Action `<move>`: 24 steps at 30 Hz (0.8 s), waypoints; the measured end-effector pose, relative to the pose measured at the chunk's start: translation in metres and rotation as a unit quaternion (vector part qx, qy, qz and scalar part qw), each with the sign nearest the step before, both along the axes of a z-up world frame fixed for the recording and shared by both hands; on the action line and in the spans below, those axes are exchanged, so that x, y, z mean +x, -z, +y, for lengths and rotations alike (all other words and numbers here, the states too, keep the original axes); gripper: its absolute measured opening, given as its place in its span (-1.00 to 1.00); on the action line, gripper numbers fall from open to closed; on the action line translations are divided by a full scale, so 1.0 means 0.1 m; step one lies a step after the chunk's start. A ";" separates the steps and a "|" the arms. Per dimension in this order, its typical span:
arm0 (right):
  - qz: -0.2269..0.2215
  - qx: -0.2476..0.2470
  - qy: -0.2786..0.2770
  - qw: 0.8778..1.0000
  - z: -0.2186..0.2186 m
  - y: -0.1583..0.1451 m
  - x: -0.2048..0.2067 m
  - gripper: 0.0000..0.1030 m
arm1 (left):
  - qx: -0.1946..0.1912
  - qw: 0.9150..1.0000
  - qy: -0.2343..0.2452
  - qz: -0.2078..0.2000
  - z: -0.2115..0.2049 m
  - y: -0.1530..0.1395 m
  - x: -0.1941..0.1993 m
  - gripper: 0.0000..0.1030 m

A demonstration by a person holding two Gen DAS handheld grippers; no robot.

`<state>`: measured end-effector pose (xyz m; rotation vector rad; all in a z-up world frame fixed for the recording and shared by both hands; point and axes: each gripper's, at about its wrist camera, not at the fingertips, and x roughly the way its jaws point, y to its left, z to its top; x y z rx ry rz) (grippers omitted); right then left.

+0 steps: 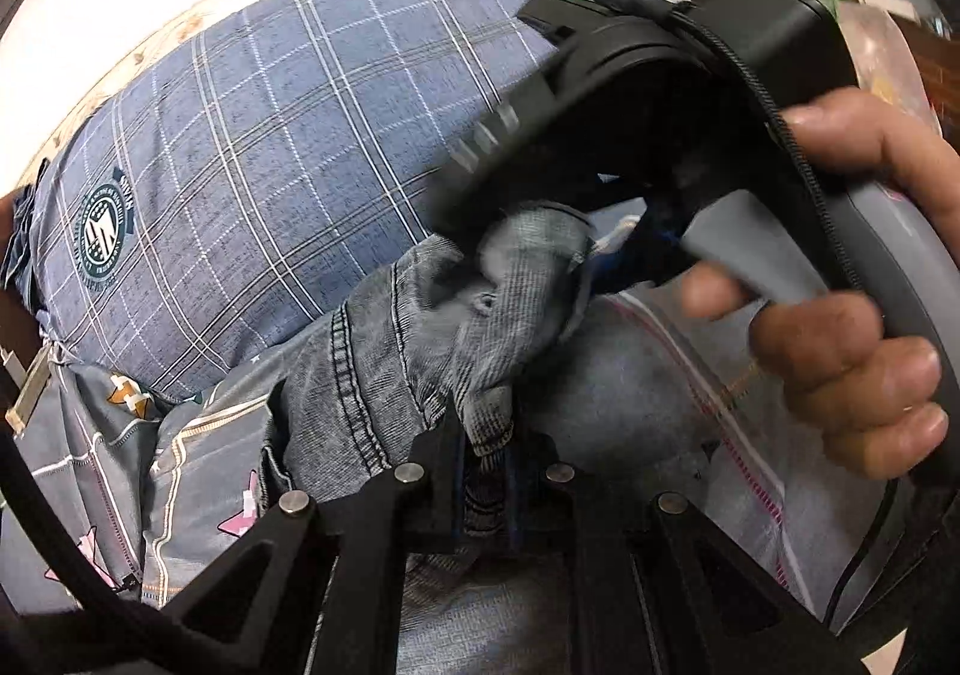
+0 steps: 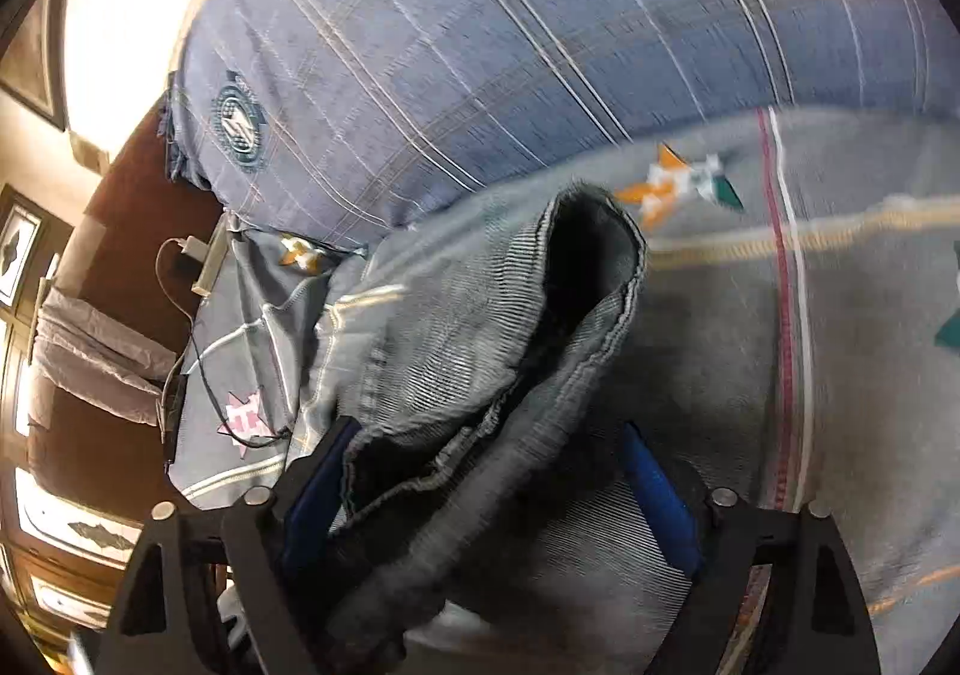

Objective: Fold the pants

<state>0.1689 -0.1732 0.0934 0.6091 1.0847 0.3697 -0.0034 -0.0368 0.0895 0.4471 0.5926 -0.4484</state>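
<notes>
Bedsheet (image 2: 852, 375) below; left hand-held gripper (image 1: 486, 471) pinches jeans (image 1: 384, 369), right hand-held gripper (image 2: 480, 501) half-spread around them.

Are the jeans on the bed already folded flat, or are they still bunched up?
Still bunched. The jeans rise in loose folds off the bedsheet, one hem gaping open, between the fingers of the right gripper.

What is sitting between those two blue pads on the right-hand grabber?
A bunched fold of the grey jeans lies between the right gripper's blue pads, which stand apart around it. The right wrist view shows this.
</notes>
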 end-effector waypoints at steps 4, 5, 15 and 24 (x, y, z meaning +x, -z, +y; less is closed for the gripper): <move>-0.010 0.010 0.021 1.000 -0.13 -0.02 -0.07 -0.69 | -0.015 0.999 0.024 -0.026 0.00 -0.18 -0.13 -0.82; -0.031 0.006 0.020 0.999 -0.13 -0.16 -0.13 -0.69 | -0.021 0.999 0.031 -0.028 0.00 -0.23 -0.13 -0.82; 0.055 -0.065 0.065 0.994 -0.43 0.38 -0.25 -0.64 | -0.029 0.988 0.067 0.134 -0.25 0.36 0.19 -0.57; -0.043 -0.067 0.125 0.989 -0.72 -0.06 -0.75 0.90 | -0.198 0.969 0.004 0.148 0.80 -0.48 0.41 0.51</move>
